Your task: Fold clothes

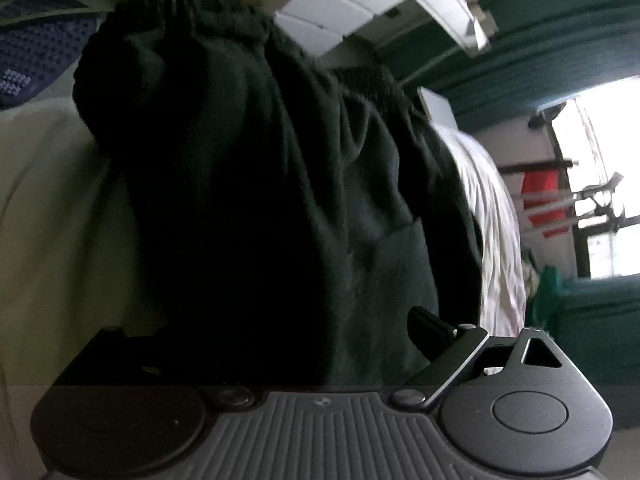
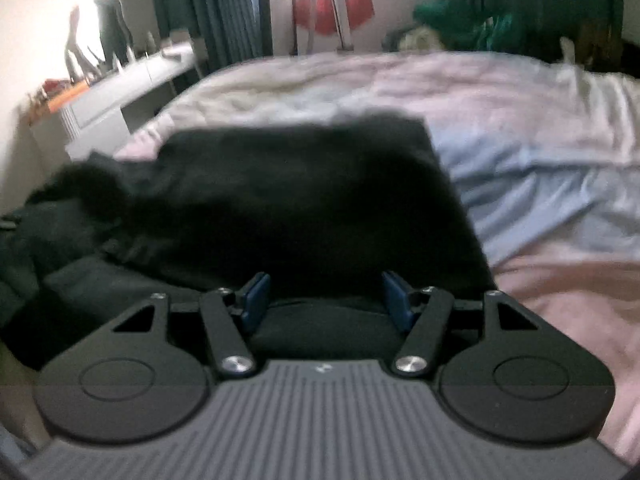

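A black garment [image 1: 256, 184] with a gathered elastic waistband fills the left wrist view, close in front of my left gripper [image 1: 276, 320]. Its right finger [image 1: 430, 326] stands far out to the side; the left finger is hidden by the dark cloth, which lies between the jaws. In the right wrist view the black garment [image 2: 304, 192] lies flat as a rough rectangle on the bed [image 2: 520, 128]. My right gripper [image 2: 326, 300] hovers over its near edge, blue pads [image 2: 256, 300] wide apart and not pressing on the cloth beneath.
The bed's pink and pale blue sheet [image 2: 540, 200] is wrinkled to the right. A heap of dark clothes [image 2: 60, 248] lies at the left. A white desk [image 2: 120, 96] stands by the bed, with green curtains [image 2: 192, 8] behind it.
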### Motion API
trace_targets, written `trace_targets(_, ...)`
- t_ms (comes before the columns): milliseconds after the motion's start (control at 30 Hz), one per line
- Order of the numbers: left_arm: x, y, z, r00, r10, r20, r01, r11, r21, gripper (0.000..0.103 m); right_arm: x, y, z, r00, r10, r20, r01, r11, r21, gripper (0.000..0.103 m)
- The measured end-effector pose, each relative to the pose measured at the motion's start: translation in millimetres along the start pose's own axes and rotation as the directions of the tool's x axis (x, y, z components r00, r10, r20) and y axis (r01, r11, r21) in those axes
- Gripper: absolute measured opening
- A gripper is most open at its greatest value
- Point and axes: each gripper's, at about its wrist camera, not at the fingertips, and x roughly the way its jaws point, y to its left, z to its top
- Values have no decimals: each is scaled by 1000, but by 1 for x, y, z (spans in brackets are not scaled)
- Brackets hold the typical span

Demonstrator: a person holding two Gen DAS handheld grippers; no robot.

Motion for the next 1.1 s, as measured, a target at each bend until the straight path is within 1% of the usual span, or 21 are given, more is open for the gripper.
trace_targets(100, -3, 3, -6, 1000, -20, -21, 19, 1000, -11, 94, -3, 1, 0, 1000, -1, 3, 1, 1000, -3, 64)
trace_targets(200, -8, 7, -7, 1000, -21, -9, 21, 999, -29, 94, -6, 2, -2, 1000, -3, 8, 3, 1000, -11, 64)
trace_targets(300, -11, 18, -7, 1000, -29, 11, 30, 995, -92, 93, -7, 2, -1, 1000, -5, 12, 5, 1000, -13, 64)
trace_targets(367, -11, 23, -7, 999, -48, 9, 48, 991, -126, 93, -9, 4, -2, 1000, -9, 16, 9, 1000, -10, 64)
trace_targets(567, -2, 20, -6, 998, -61, -5, 60, 990, -126, 93, -9, 6, -5, 1000, -23, 13, 23, 1000, -18, 64)
trace_targets(733, 5, 17, 5, 992, -124, 22, 126, 982, -145, 92, -8, 9, -6, 999, -32, 17, 33, 999, -29, 64)
trace_targets(767, 4, 18, 7, 990, -136, 27, 138, 979, -147, 89, -8, 9, -6, 999, -33, 17, 34, 999, -29, 64)
trace_targets(833, -1, 16, 6, 982, -181, 62, 188, 973, -136, 84, -9, 9, -6, 999, -36, 23, 37, 999, -23, 64)
trace_targets(933, 2, 15, 7, 983, -170, 70, 178, 976, -129, 85, -16, 6, -3, 998, -27, 63, 25, 999, 25, 64)
trace_targets(1000, 3, 13, 7, 984, -162, 75, 170, 978, -124, 84, -19, 8, -3, 997, -30, 77, 28, 999, 23, 64)
trace_targets(1033, 4, 13, 7, 984, -158, 77, 167, 979, -121, 73, -19, 9, -3, 996, -36, 81, 34, 999, 17, 64)
trace_targets(1067, 5, 15, 10, 990, -114, 82, 123, 985, -119, 59, -17, 11, -4, 996, -41, 78, 41, 999, 3, 64)
trace_targets(1100, 6, 15, 13, 994, -77, 82, 84, 992, -95, 56, -13, 14, -5, 997, -49, 63, 50, 999, -18, 64)
